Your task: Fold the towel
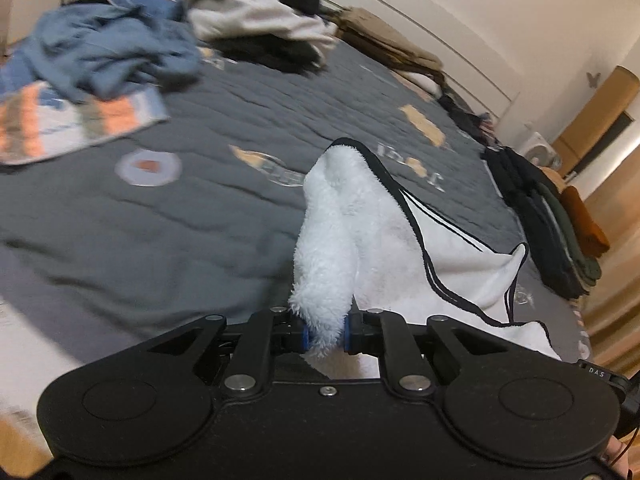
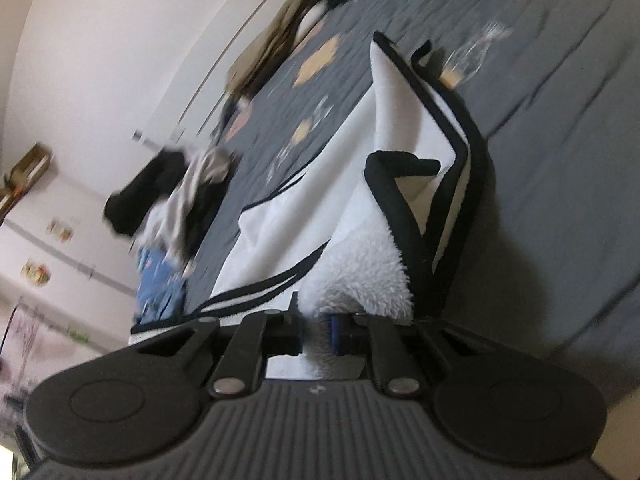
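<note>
Left wrist: the left gripper (image 1: 325, 334) pinches a fluffy bunch of the white towel (image 1: 400, 248), which trails toward frame right over the grey bedspread (image 1: 168, 216). Right wrist: the right gripper (image 2: 316, 334) clamps another bunch; the towel (image 2: 304, 200) runs up-frame, partly lifted.

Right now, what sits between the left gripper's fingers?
A fluffy bunch of the white towel, pinched between the left gripper fingers, seen in the left wrist view.

From the left wrist I see my left hand-held gripper (image 1: 325, 330) pinched tight on a fluffy fold of the white, black-edged towel (image 1: 400, 240), which drapes onto the grey bed (image 1: 160, 220). Crumpled blue clothes (image 1: 108, 52) lie at far left, dark folded garments (image 1: 536, 216) along the right edge.
</note>
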Motion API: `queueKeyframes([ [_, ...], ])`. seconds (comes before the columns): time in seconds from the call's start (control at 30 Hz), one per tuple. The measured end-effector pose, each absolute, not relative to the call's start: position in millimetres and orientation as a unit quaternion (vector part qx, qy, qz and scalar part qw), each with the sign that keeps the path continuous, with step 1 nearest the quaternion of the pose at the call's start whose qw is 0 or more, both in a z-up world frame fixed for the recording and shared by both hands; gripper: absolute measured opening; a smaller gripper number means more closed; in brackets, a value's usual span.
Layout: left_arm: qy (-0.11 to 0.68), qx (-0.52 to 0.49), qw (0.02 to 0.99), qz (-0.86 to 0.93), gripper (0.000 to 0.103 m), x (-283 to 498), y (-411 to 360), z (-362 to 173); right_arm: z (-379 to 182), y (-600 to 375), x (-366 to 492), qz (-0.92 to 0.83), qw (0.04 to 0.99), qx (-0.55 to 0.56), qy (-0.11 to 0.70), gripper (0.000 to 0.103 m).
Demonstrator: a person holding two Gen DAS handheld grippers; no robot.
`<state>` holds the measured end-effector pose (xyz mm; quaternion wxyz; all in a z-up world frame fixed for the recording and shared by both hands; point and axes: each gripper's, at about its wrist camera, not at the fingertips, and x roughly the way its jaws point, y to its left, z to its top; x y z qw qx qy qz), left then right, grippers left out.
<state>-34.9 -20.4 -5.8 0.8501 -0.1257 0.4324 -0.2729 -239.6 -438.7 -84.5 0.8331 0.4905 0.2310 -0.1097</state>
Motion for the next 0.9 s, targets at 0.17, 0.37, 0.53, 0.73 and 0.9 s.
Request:
queueKeyframes([
  [0.17,0.466,-0.101,0.84,-0.258,0.014,-58.2,3.7,-12.3,-84.4,-412.7,-266.5,-0.104,0.822,0.507,0.238,0.011],
  [0.37,0.518,-0.052,0.815,-0.254,0.018,-71.0,-3.3,-51.0,-104.3,-415.9,-320.7,-0.16,0.798,0.517,0.263,0.01],
  [0.53,0.541,0.003,0.806,-0.24,0.03,-72.1,-12.0,-71.3,-116.8,-405.1,-333.5,-0.194,0.798,0.48,0.309,0.01],
  [0.73,0.502,0.004,0.836,-0.222,0.047,-68.5,8.1,-49.8,-109.0,-395.1,-340.1,-0.212,0.808,0.431,0.341,0.014],
  [0.9,0.458,0.005,0.85,-0.26,0.048,-66.3,11.0,-24.5,-90.9,-396.8,-363.2,-0.23,0.817,0.415,0.328,0.021],
])
